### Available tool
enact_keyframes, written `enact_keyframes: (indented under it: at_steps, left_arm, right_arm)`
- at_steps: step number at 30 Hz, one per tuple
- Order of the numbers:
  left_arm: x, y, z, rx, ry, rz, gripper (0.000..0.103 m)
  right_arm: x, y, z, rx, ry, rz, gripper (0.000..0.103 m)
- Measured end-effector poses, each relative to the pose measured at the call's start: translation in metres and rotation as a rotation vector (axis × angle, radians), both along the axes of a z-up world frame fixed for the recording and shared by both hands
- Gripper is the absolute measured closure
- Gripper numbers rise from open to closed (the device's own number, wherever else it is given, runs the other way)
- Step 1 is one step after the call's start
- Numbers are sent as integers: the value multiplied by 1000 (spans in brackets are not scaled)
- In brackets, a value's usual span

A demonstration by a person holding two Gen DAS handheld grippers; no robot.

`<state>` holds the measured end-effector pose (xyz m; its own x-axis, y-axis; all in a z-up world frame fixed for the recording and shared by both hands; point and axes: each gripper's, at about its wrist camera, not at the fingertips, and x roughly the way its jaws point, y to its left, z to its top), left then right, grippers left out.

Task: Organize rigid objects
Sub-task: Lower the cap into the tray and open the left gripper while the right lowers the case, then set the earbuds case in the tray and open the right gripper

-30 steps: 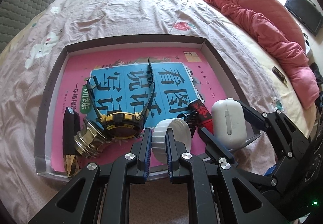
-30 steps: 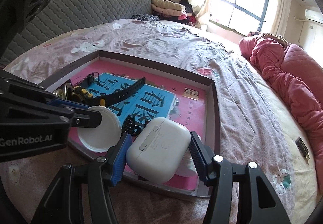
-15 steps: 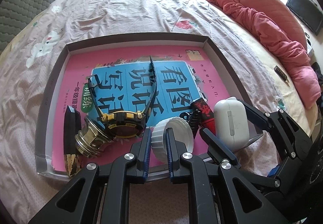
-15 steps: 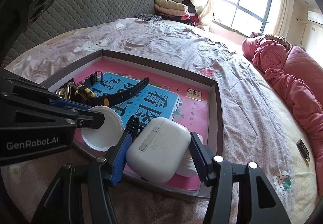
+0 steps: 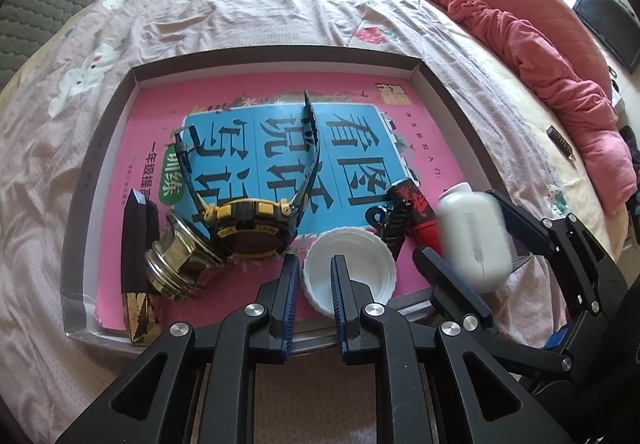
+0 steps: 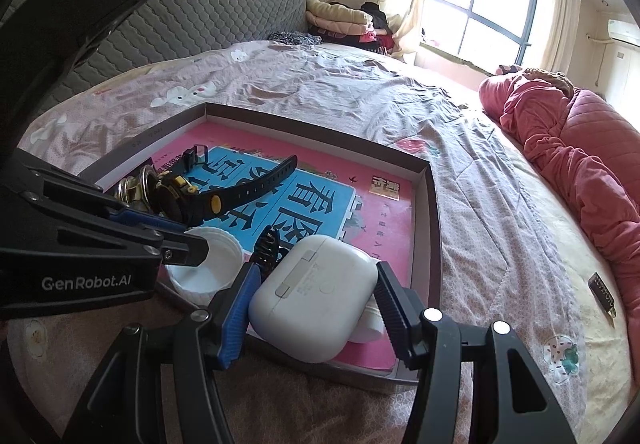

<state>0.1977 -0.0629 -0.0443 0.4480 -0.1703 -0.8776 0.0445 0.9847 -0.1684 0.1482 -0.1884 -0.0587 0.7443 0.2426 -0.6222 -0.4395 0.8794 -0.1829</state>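
Note:
A shallow cardboard tray [image 5: 280, 57] [image 6: 320, 123] lies on the bed with a pink and blue book [image 5: 360, 91] as its floor. My left gripper [image 5: 314, 264] stands at the tray's near edge. Its jaws are opening and straddle the rim of a white screw cap [image 5: 352, 256] [image 6: 208, 276], which lies open side up, with the pads loose on it. My right gripper [image 6: 316, 276] [image 5: 460, 228] is shut on a white earbud case [image 6: 316, 292] [image 5: 472, 240] over the tray's near right corner. A black and yellow watch [image 5: 248, 228], a brass fitting [image 5: 176, 264] and a dark faceted stick [image 5: 136, 236] lie at the near left.
A black clip [image 5: 394, 228] and a red and black tube [image 5: 416, 211] lie between cap and case. A small white piece [image 6: 368, 328] shows under the case. A pink quilt [image 5: 540, 43] is heaped on the right, with a small dark object [image 6: 604, 296] on the sheet beside it.
The left jaws have parted a little and the white cap has settled from tilted to flat, open side up. The right gripper still holds the earbud case in the same place.

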Motion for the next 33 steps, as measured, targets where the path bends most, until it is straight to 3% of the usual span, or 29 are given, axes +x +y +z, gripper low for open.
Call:
enact_keyframes:
  at_steps: [8,12,16,25,33]
  left_arm:
    - [-11,9,7,-19,-31,12,82]
    - [-17,15,15,-25,-54,31,67]
    - [-25,20,23,-16,-70,42,62]
    - [-47,29,37,-14,-109,59,45]
    - [-72,30,47,-2,-137,84,31]
  right_arm:
    - [-5,-3,2,5,-17,-10,45]
    - [-14,-5,10,23,-59,-15,45]
    - [-24,-10,22,82,-93,-18,40]
    - [-38,-26,35,236,-67,-75,37]
    - [-59,-34,40,294,-62,-132,33]
